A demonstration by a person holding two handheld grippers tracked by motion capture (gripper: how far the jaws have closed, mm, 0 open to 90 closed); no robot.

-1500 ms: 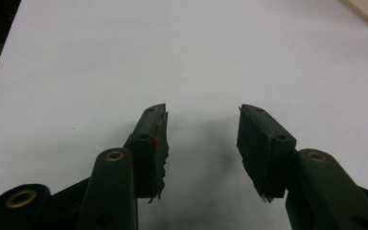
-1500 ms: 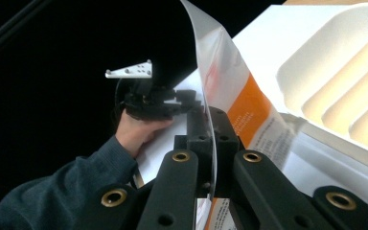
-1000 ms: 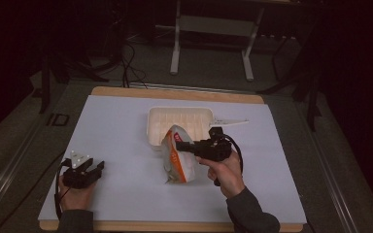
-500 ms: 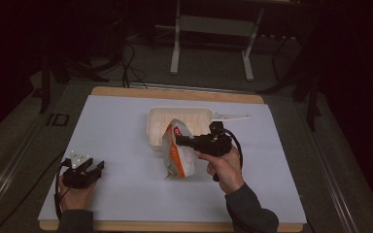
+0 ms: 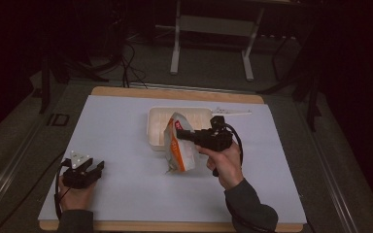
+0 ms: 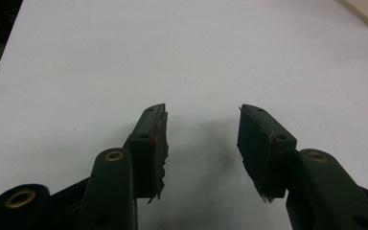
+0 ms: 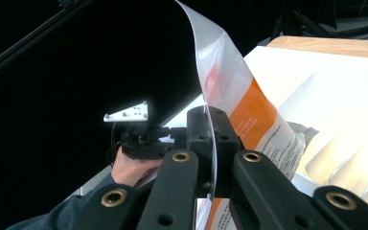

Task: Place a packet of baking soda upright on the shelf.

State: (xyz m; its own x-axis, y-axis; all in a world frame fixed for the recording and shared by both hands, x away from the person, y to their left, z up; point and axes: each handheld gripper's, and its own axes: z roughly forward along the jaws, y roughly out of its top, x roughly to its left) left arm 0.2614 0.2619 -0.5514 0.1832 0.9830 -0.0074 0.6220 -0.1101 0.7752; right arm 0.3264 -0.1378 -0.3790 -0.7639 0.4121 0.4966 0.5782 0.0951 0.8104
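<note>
An orange and white snack bag (image 5: 178,145) hangs at the middle of the white table, with my right gripper (image 5: 180,135) shut on its upper edge. The bag's lower end rests on or just above the table beside the white tray (image 5: 156,127). In the right gripper view the jaws clamp the bag's thin edge (image 7: 210,139) and the bag (image 7: 249,110) curves up and to the right. My left gripper (image 5: 96,168) rests at the table's near left corner. In its own view the left gripper (image 6: 202,132) stands open over bare white table with nothing between the pads.
A white plastic utensil (image 5: 230,112) lies just behind the tray's right corner. The table's wooden edge (image 5: 175,92) runs along the far side, with a metal stand (image 5: 211,29) and cables on the dark floor beyond.
My right gripper has lifted the bag a little and drawn it up toward the tray. The left hand has stayed where it was.
</note>
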